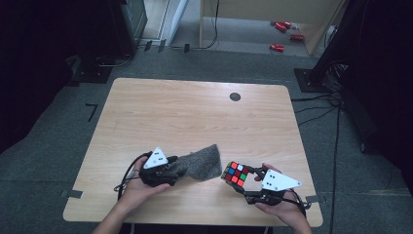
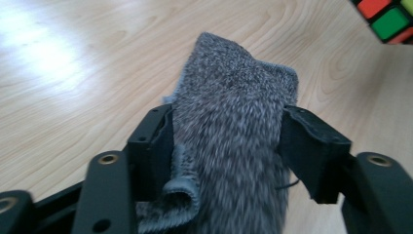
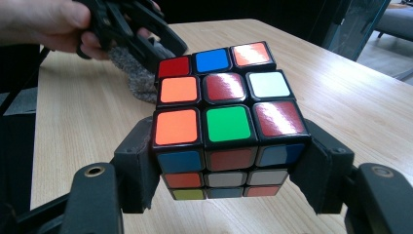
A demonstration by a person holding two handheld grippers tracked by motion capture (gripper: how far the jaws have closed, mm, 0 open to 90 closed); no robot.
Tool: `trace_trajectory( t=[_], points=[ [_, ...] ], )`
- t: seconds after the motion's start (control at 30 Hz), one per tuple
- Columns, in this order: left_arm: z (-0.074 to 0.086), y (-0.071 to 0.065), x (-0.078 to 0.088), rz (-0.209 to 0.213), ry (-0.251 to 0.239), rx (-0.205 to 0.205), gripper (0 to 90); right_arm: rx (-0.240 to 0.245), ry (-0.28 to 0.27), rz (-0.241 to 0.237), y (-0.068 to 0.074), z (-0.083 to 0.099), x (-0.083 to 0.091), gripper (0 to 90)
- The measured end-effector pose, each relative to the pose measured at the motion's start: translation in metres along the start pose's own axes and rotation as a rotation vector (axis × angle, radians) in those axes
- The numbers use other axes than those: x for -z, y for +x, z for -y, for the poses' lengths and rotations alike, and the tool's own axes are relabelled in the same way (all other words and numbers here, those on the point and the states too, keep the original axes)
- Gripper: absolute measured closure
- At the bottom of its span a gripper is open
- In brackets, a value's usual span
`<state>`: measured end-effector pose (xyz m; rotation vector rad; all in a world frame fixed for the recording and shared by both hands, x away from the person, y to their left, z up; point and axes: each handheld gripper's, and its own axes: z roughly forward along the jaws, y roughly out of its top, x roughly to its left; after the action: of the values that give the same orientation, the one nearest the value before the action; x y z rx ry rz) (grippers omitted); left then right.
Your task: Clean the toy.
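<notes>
Here the work in hand looks like wiping a puzzle cube with a cloth, and it turns on one relation: in the high view the Rubik's cube [image 1: 235, 172] sits at about 3 o'clock from the grey fuzzy cloth [image 1: 200, 162], near it but with a sliver of desk [image 1: 195, 112] between them. The right gripper [image 3: 229, 161] pinches the cube by two opposite sides, holding it just off the desk with its coloured top face tilted up. The left gripper [image 2: 226, 146] has the cloth running between its jaws, the cloth's long axis pointing along them toward 12 o'clock in the left gripper view; the jaws stand partly spread, and whether they truly press the pile I cannot tell. The left hand [image 1: 141, 187] is the nearer one to the cloth. Counted: one cube, one cloth, two grippers.
</notes>
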<state>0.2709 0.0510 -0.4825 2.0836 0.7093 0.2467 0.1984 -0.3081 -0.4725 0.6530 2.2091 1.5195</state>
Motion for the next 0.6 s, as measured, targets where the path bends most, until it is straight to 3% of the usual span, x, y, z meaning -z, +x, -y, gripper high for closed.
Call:
trace_trajectory(
  t=[0.1,0.2,0.27,0.33,0.4,0.47,0.6],
  points=[
    [-0.003,-0.007,-0.014,-0.012,0.023,0.002,37.5,0.000,0.002,0.000,0.000,0.001,0.000,34.4],
    [-0.004,-0.012,-0.029,-0.064,0.077,0.001,40.3,-0.002,0.007,-0.002,0.000,0.003,-0.001,34.4],
    [-0.003,-0.015,-0.035,-0.082,0.106,-0.021,47.7,-0.001,0.013,-0.005,0.001,0.003,-0.003,34.4],
    [-0.001,-0.021,-0.039,-0.092,0.131,-0.068,60.7,0.000,0.017,-0.006,0.002,0.004,-0.004,34.4],
    [0.000,-0.022,-0.039,-0.075,0.132,-0.078,73.7,0.000,0.020,-0.010,0.003,0.004,-0.005,34.4],
    [0.000,-0.021,-0.037,-0.053,0.118,-0.068,80.9,0.001,0.021,-0.012,0.003,0.004,-0.007,34.4],
    [-0.001,-0.018,-0.025,-0.019,0.049,-0.047,83.8,0.001,0.029,-0.013,0.005,0.005,-0.010,34.4]
  ],
)
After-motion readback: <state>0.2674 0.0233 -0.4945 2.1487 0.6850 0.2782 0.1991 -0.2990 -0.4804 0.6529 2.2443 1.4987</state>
